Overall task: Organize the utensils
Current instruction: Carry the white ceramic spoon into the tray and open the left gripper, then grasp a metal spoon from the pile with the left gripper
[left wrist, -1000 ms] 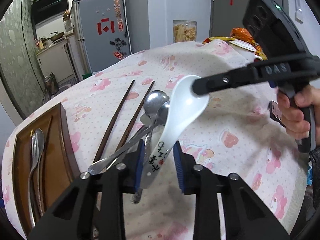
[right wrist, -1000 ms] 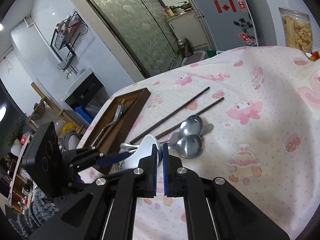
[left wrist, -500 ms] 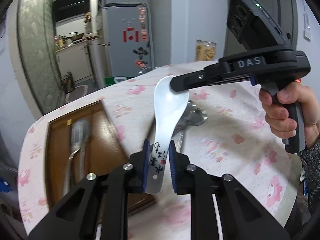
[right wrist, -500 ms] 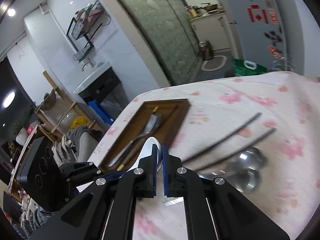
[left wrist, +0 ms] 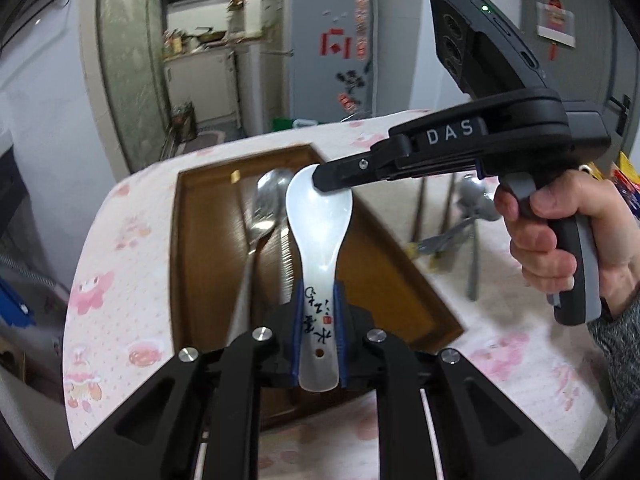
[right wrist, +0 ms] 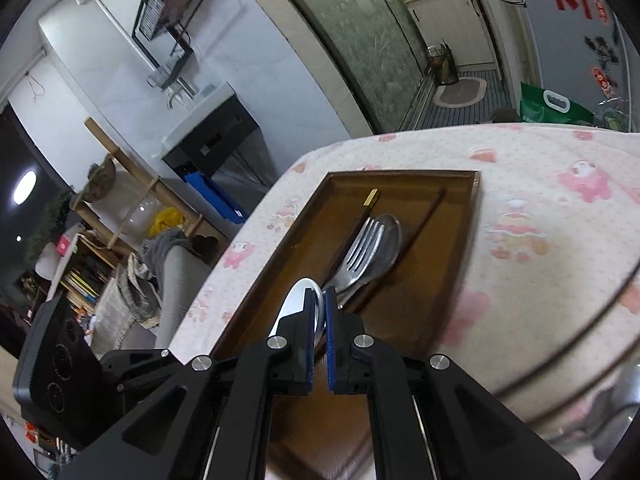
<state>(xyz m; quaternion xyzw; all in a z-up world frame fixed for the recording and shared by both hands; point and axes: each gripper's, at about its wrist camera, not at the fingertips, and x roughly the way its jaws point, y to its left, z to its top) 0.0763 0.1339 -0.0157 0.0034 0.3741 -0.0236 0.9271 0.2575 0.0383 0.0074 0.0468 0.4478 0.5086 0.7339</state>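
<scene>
A white ceramic spoon (left wrist: 318, 240) with black writing on its handle is held by both grippers over the brown wooden tray (left wrist: 200, 248). My left gripper (left wrist: 319, 320) is shut on the handle. My right gripper (right wrist: 319, 312) is shut on the rim of the spoon's bowl (right wrist: 300, 300); it also shows in the left wrist view (left wrist: 336, 176). In the tray (right wrist: 440, 264) lie a metal fork (right wrist: 362, 240), a metal spoon (right wrist: 386, 244) and chopsticks (right wrist: 420, 220).
On the pink-patterned tablecloth (left wrist: 120, 280) right of the tray lie dark chopsticks (left wrist: 420, 204) and metal spoons (left wrist: 476, 200). A grey fridge (left wrist: 320, 52) stands behind the table. The table edge drops off left of the tray.
Both grippers have carried the white spoon leftward from above the loose utensils to over the wooden tray. The left gripper closed on the handle during the move.
</scene>
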